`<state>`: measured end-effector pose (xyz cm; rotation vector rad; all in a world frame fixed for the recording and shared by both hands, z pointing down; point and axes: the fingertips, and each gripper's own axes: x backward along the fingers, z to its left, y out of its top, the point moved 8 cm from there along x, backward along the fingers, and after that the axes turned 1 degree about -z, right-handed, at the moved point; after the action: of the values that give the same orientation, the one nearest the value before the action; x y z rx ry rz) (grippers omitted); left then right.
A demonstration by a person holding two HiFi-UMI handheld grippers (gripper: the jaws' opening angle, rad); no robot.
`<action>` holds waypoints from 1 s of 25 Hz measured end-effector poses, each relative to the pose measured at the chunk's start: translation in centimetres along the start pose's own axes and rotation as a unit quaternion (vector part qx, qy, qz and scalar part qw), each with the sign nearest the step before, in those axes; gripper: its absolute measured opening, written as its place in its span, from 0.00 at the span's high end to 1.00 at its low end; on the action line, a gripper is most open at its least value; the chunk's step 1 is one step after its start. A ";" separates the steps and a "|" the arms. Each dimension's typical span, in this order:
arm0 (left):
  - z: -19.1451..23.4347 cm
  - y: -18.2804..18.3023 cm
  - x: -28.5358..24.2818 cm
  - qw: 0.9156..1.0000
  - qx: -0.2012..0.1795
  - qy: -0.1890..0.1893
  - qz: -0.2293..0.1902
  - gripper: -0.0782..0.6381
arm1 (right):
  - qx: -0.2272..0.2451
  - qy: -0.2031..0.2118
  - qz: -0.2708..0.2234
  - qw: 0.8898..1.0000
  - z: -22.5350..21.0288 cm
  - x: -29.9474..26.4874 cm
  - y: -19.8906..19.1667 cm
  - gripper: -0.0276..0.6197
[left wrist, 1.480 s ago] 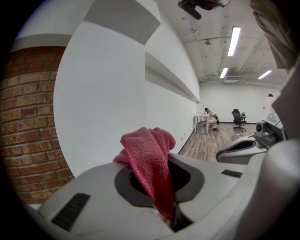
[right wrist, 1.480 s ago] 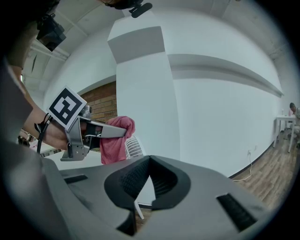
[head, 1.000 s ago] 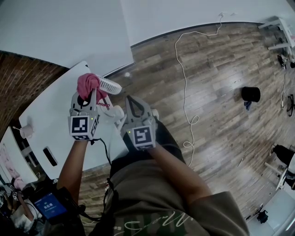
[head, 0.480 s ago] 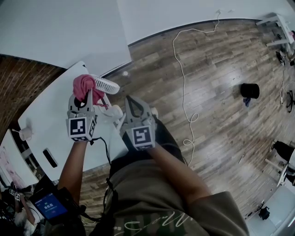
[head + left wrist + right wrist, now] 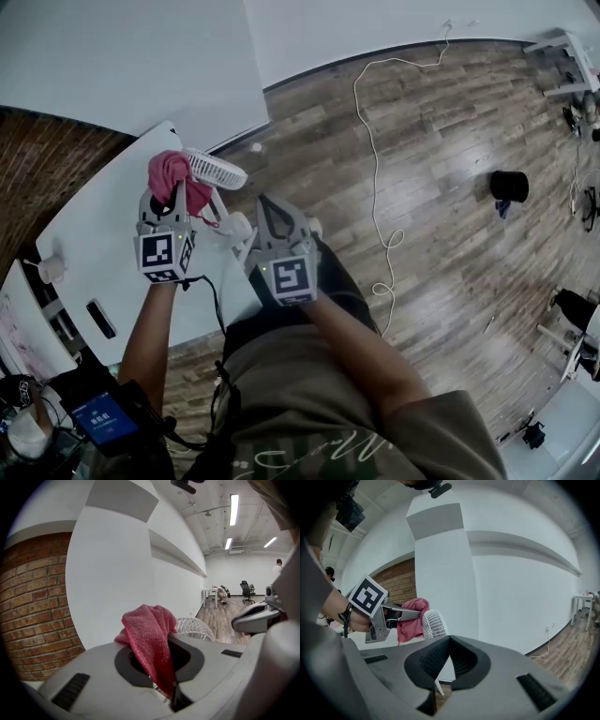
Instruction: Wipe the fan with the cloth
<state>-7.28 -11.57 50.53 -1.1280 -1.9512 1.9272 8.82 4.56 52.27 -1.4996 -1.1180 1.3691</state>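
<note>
1. The person's left gripper (image 5: 176, 195) is clamped on a pink cloth (image 5: 149, 632). The cloth bulges up out of the jaws in a bunch, and one fold trails down between them.
2. The cloth is pressed against the round grille head of a small white fan (image 5: 217, 170). In the right gripper view the bunched cloth sits at the left of the grille and touches it.
3. The fan's head rises above the far part of a white table (image 5: 98, 234). Its thin stem runs down toward the space between the two grippers, where its foot is partly hidden.
4. The right gripper (image 5: 449, 641) sits just beside the lower part of the fan. Its jaws are pressed together with nothing visible between them, and they point past the fan toward a plain white wall (image 5: 511, 588).
5. Both grippers are held out in front of the person's body, the left one over the table and the right one at the table's near edge.
6. Beyond the table lies a wooden floor (image 5: 450, 225). A white cable (image 5: 374, 141) loops across it, and a black round container (image 5: 511, 191) stands well apart from the table.
7. A brick wall (image 5: 33, 597) runs along the left of the left gripper's view and meets the white wall behind the cloth.
</note>
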 end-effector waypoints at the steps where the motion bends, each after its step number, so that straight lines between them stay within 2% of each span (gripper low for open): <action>1: 0.1 -0.2 -0.1 1.000 0.004 0.000 0.002 0.82 | 0.001 0.001 0.001 1.000 0.0 0.0 0.0 0.96; 10: -0.3 -1.6 -0.4 1.000 0.021 -0.002 0.017 0.82 | -0.004 -0.010 -0.007 1.000 -1.1 0.4 0.1 0.96; 16: -0.2 -2.3 -0.7 1.000 0.015 -0.007 0.020 0.82 | -0.029 -0.004 -0.005 1.000 -0.7 -0.1 0.7 0.96; 25: -0.2 -4.6 -1.4 0.997 0.059 -0.017 0.048 0.82 | -0.011 0.005 0.028 1.000 0.1 -0.2 0.2 0.96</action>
<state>-7.97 -11.69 55.31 -1.1832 -1.8043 2.0922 8.78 4.30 52.11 -1.5627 -1.0954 1.3890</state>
